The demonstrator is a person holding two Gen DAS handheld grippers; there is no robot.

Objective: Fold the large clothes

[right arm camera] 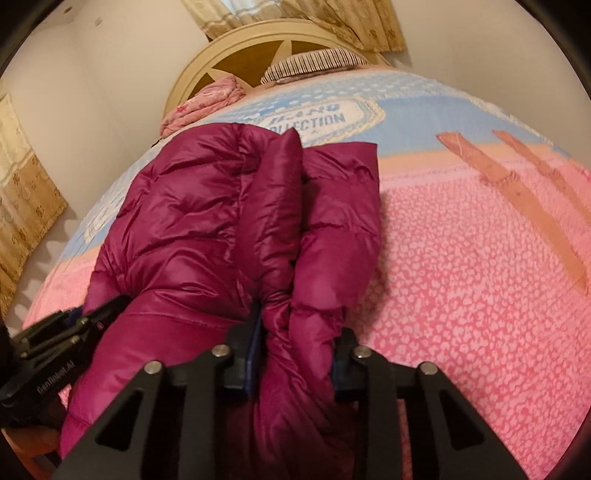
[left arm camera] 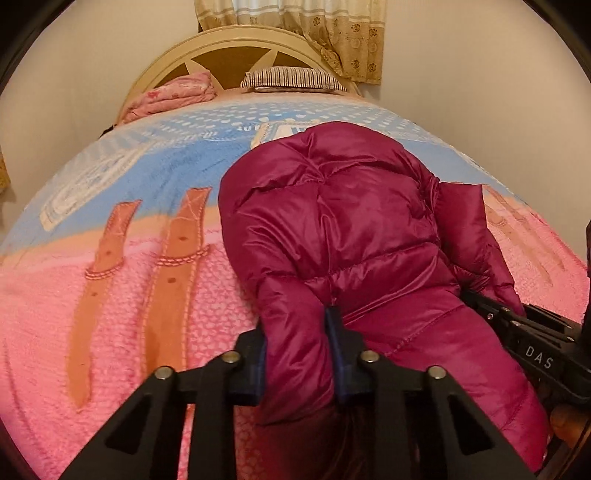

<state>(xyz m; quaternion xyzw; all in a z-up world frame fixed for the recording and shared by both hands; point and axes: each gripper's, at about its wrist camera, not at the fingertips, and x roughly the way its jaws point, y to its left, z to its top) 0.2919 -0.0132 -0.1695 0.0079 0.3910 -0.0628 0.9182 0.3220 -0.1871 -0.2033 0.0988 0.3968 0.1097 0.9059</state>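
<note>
A shiny magenta puffer jacket (left arm camera: 332,221) lies on the bed, its length running toward the headboard. My left gripper (left arm camera: 297,350) is shut on a thick fold at the jacket's near left edge, the blue pads pressing the padding from both sides. My right gripper (right arm camera: 297,350) is shut on a bunched fold at the jacket's (right arm camera: 207,221) near right edge. Each gripper shows in the other's view: the right one (left arm camera: 517,325) at the right of the left wrist view, the left one (right arm camera: 66,328) at the left of the right wrist view.
A pink and blue blanket (left arm camera: 129,258) with orange strap patterns covers the bed. By the cream headboard (left arm camera: 221,48) lie a striped pillow (left arm camera: 291,79) and a folded pink quilt (left arm camera: 173,94). Patterned curtains (left arm camera: 343,33) hang behind, and walls flank both sides.
</note>
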